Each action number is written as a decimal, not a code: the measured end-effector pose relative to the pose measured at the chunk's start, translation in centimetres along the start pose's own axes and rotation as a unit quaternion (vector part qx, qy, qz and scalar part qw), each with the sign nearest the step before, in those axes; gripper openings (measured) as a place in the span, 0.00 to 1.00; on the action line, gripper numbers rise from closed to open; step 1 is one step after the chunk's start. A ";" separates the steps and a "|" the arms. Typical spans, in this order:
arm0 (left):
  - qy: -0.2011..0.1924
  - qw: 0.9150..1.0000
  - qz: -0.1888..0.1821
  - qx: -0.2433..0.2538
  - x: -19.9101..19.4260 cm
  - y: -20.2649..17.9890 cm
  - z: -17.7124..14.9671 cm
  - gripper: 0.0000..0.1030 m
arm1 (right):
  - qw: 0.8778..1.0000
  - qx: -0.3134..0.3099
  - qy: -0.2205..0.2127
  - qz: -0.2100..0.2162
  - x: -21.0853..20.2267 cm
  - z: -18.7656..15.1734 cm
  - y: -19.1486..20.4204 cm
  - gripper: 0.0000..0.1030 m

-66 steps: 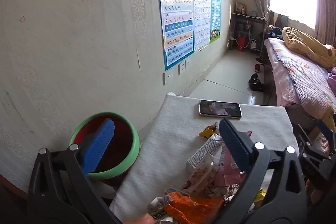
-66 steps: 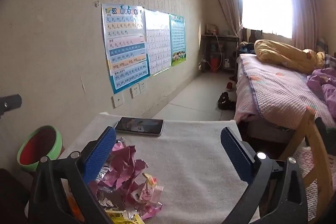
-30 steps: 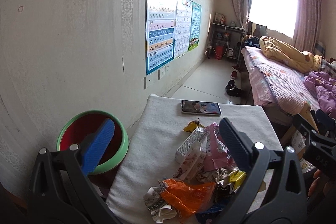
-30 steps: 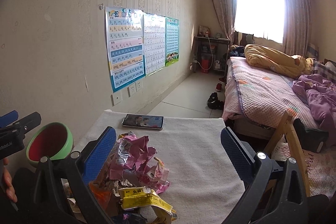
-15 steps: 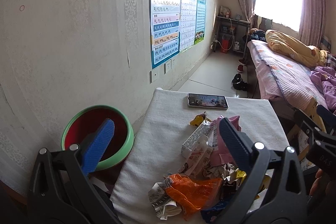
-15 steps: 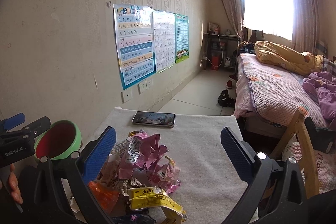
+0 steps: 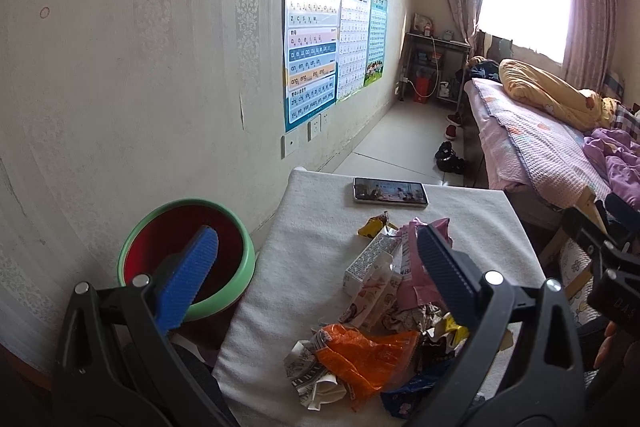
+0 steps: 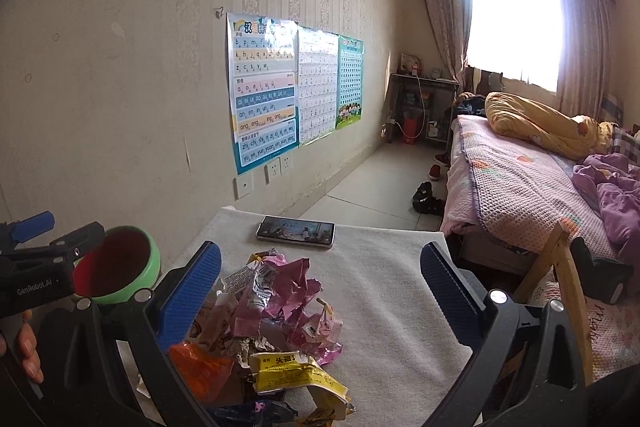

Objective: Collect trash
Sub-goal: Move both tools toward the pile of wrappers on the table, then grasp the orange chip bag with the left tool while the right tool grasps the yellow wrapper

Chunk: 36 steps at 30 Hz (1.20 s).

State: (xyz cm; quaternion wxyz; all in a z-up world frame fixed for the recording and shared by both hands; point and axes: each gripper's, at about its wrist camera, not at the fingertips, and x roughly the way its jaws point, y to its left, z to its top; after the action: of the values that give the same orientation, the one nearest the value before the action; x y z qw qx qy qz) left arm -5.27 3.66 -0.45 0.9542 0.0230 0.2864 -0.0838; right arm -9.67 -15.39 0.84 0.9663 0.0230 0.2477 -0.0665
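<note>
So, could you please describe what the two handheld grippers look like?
Both match: the left gripper and right gripper have black angular plastic frames with silver bolts and ribbed blue pads on the fingers. Seen from the right wrist view, the left gripper's body carries white "GenRobot.AI" lettering. No sleeves or cables show.

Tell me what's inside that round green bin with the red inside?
The round green bin with the red lining shows only bare red wall in both views. Its bottom is hidden by its rim and the left gripper, so trash there cannot be ruled out.

left claw (image 7: 316, 263) agape, right claw (image 8: 320, 279) agape
</note>
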 end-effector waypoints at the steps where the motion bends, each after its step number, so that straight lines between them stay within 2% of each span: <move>1: 0.001 1.000 -0.001 0.002 0.0 0.0 0.0 0.95 | 1.000 -0.001 -0.002 0.001 -0.1 0.1 0.1 0.93; 9: 0.001 1.000 0.005 0.009 -0.1 0.1 0.1 0.95 | 1.000 0.008 -0.018 0.021 -0.5 0.3 -0.1 0.93; 14: 0.018 1.000 0.020 -0.007 1.1 0.6 -0.1 0.95 | 0.999 0.006 -0.013 0.045 0.2 0.5 -0.1 0.93; 18: 0.030 0.999 0.023 -0.002 2.0 0.7 -0.1 0.95 | 0.998 0.018 0.003 0.059 1.4 0.4 -0.4 0.93; 22: 0.042 0.999 0.007 0.004 2.9 1.1 -0.4 0.95 | 0.996 0.020 0.046 0.076 3.3 -0.1 -0.4 0.93; 25: 0.083 0.996 -0.026 0.008 4.3 1.3 -1.6 0.92 | 0.992 0.006 0.092 0.081 5.1 -0.9 -0.4 0.93; 28: 0.145 0.987 -0.062 0.014 6.3 1.1 -3.7 0.79 | 0.988 -0.013 0.126 0.083 6.3 -2.2 -0.4 0.93; 31: 0.196 0.977 -0.081 0.005 8.6 1.1 -6.2 0.64 | 0.983 -0.007 0.156 0.097 7.4 -3.7 -0.7 0.93; 33: 0.223 0.971 -0.088 -0.012 9.9 1.2 -7.4 0.63 | 0.978 0.014 0.181 0.105 8.3 -4.4 -1.0 0.93; 36: 0.251 0.963 -0.101 -0.016 11.3 0.7 -8.6 0.63 | 0.971 0.032 0.206 0.120 9.3 -5.0 -1.1 0.81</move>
State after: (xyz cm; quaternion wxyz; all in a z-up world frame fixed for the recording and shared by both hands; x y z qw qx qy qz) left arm -0.51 3.46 -13.82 0.8386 -0.0013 0.5187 -0.1662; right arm -4.12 -17.20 -8.07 0.8939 0.0967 0.4350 0.0484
